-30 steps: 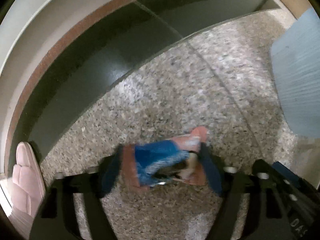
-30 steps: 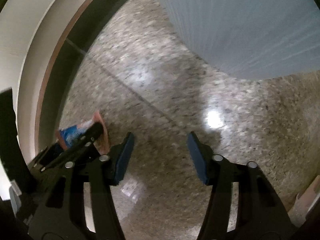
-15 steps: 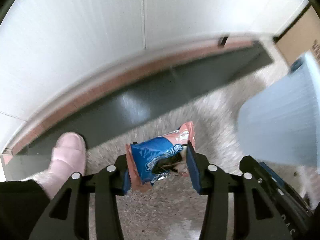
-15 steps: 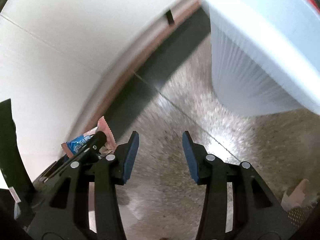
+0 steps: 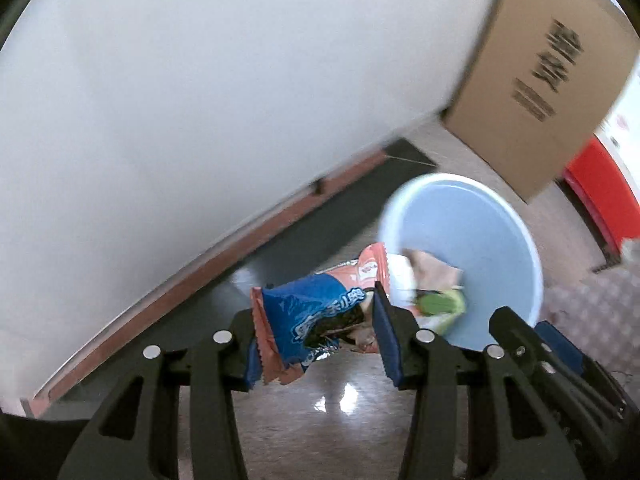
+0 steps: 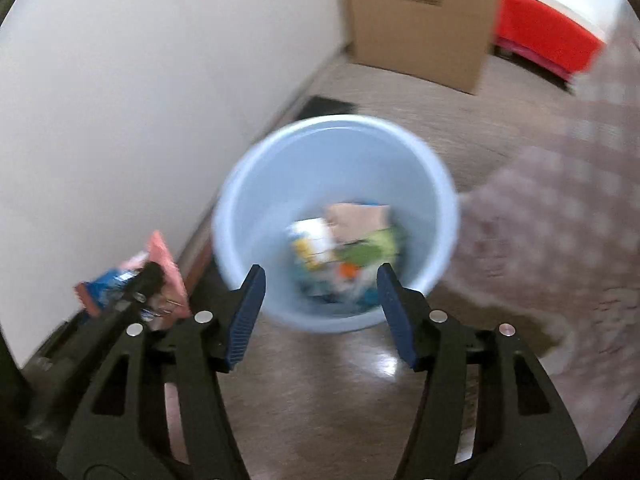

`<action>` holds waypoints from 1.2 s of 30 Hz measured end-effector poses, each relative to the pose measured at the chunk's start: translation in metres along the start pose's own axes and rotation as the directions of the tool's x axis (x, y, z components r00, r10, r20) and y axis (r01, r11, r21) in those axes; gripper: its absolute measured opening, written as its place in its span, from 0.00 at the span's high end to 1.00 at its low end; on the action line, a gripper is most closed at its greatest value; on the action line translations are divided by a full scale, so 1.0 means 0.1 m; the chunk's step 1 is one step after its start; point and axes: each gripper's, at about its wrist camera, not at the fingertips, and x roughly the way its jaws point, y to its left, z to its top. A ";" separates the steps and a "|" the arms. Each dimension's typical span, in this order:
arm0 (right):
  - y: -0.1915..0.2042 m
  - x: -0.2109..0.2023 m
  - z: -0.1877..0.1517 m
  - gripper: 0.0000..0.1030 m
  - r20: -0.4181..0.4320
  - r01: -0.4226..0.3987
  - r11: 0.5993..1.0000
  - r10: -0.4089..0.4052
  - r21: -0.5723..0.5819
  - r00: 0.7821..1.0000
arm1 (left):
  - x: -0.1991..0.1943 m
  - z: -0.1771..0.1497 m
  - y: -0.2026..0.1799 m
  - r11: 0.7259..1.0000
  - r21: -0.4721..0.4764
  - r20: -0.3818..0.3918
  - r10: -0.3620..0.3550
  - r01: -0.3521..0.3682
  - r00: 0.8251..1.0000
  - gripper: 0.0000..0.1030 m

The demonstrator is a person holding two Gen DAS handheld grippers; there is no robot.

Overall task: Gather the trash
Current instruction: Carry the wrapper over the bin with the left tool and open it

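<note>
We hold a crumpled snack wrapper [image 5: 320,312] in our left gripper [image 5: 316,338] — blue across its middle, salmon-red at the crimped ends — and the jaws are closed in on it from both sides, each blue pad pressed against the foil. The wrapper is up off the floor [image 5: 340,420], and in the left wrist view it sits just left of the pale blue bin [image 5: 492,240], its upper red end overlapping the bin's near rim. Whether it is truly over the opening or only in front of it, we cannot tell.

Our right gripper [image 6: 322,314] has its jaws spread wide with nothing between them; through the gap we look down into the same bin [image 6: 256,200], which stands on the floor [image 6: 320,380] close to the white wall [image 6: 120,100]. At the bottom of the bin lies a blurred heap of trash [image 6: 348,248] — a tan scrap, something green, a white and yellow packet. The wrapper [image 6: 160,256] shows at the lower left of this view too, beside the bin's left wall, gripped at the tip of the other tool.

Behind the bin a brown cardboard box [image 6: 420,20] stands on the floor against the wall, with a red object [image 6: 548,40] to its right.
</note>
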 end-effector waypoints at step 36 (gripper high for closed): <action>-0.73 1.01 0.05 0.76 -0.236 0.054 0.988 -0.019 0.145 0.971 | 1.21 0.03 -1.10 0.970 0.240 -0.159 0.000 0.039 0.987 0.41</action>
